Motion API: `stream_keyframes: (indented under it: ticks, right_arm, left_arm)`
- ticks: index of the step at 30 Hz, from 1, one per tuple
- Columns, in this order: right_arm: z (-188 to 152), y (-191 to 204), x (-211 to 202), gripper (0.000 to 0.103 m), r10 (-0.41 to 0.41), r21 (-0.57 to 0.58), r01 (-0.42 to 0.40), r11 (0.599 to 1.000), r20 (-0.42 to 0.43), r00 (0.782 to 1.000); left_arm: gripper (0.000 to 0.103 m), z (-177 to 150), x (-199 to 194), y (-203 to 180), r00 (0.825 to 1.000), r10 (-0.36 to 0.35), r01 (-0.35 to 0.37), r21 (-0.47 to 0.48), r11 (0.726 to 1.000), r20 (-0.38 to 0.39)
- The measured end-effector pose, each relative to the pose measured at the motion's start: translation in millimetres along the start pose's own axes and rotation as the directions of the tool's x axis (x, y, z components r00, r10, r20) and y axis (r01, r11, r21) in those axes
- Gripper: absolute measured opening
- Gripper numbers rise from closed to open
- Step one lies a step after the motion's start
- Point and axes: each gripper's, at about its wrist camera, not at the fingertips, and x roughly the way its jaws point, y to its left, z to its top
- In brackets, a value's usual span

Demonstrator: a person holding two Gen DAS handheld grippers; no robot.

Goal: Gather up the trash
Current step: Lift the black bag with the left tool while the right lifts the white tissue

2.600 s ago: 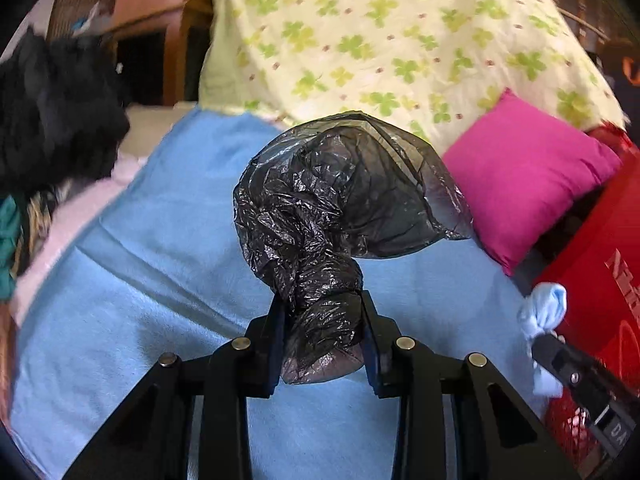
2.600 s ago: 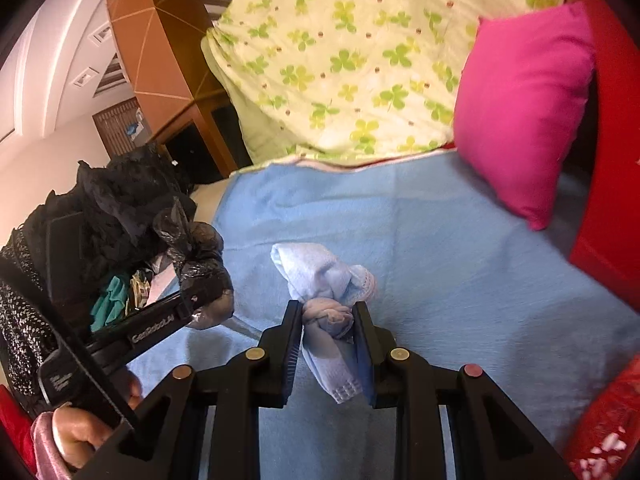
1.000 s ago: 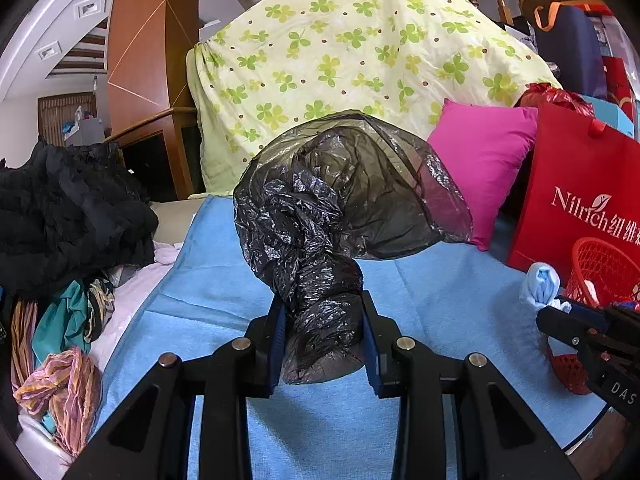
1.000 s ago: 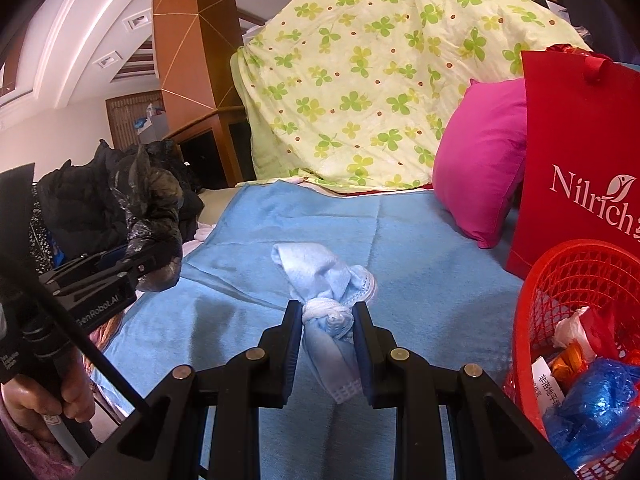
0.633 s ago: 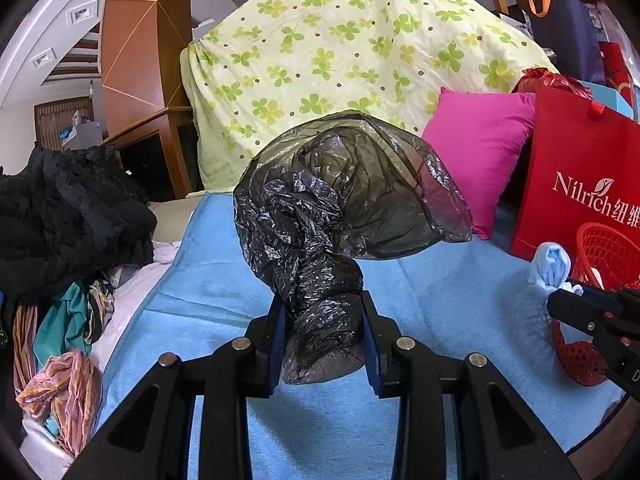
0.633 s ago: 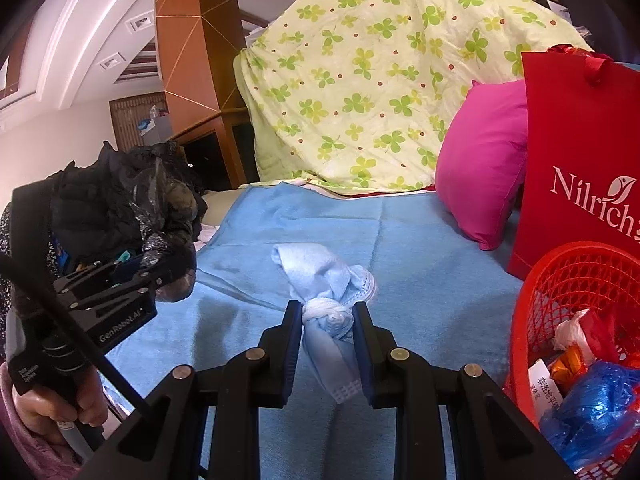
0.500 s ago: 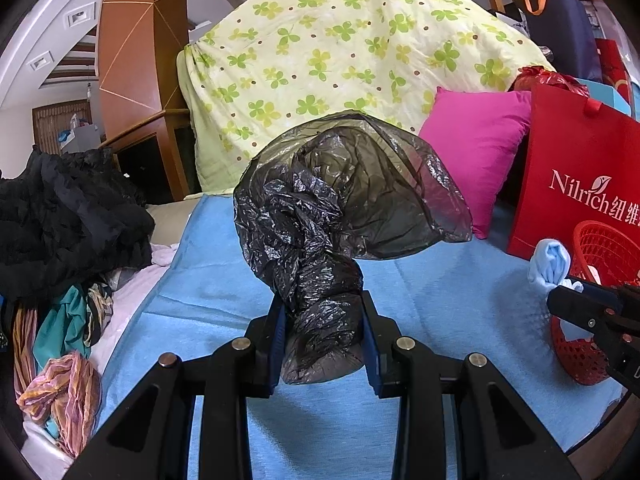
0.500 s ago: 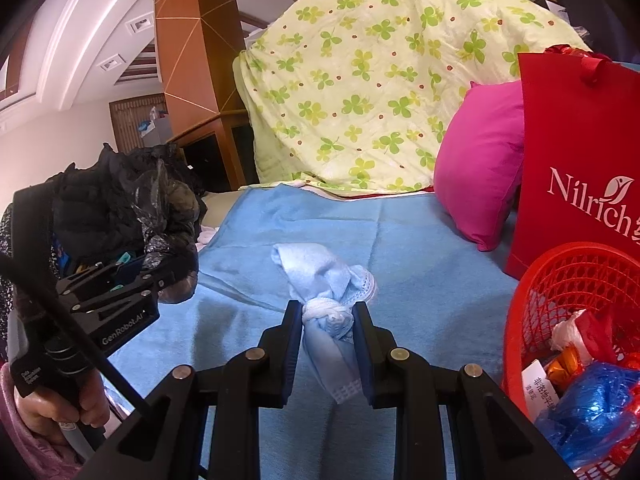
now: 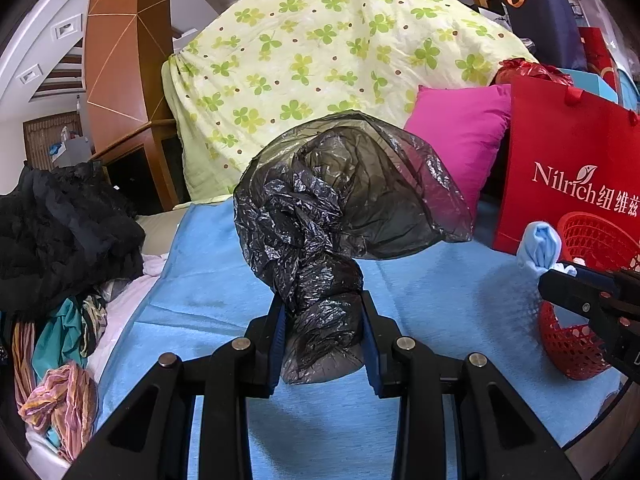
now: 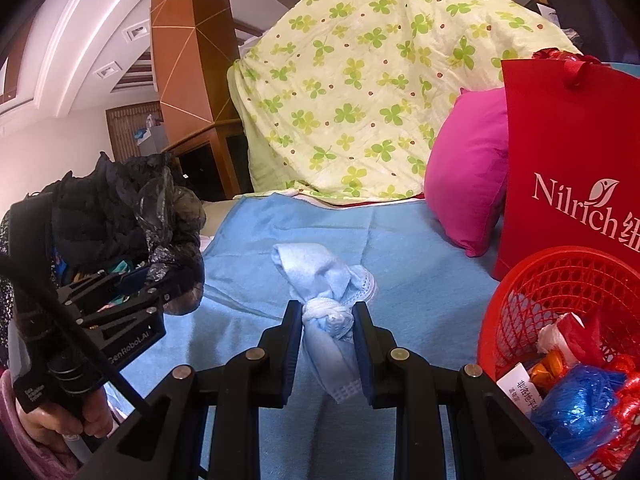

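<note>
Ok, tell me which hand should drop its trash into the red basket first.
Right, probably. The right gripper, shut on the blue face mask, has the red basket right beside it. The left gripper, shut on the black plastic bag, is farther off, beyond the right one.

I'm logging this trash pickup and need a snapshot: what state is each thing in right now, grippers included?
left gripper: shut on the black plastic bag.
black plastic bag: crumpled, held off the bed.
right gripper: shut on the blue face mask.
blue face mask: knotted into a bundle, held up.
red basket: upright, partly filled with wrappers.
red paper bag: standing upright behind the basket.
</note>
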Motion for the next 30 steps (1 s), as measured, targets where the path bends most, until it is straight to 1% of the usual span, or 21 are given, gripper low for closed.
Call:
stream_keyframes:
  ticks: [11, 30]
  right_arm:
    - [-1, 0, -9, 0.027, -0.005, 0.011, 0.005, 1.0, 0.015, 1.0]
    - [-2, -2, -20, 0.027, -0.014, 0.015, 0.014, 1.0, 0.029, 0.999]
  left_arm:
    - [0.035, -1, -2, -9, 1.0, -0.011, 0.011, 0.024, 1.0, 0.006]
    - [0.035, -2, 3, -2, 0.999, -0.052, 0.052, 0.076, 0.996, 0.001]
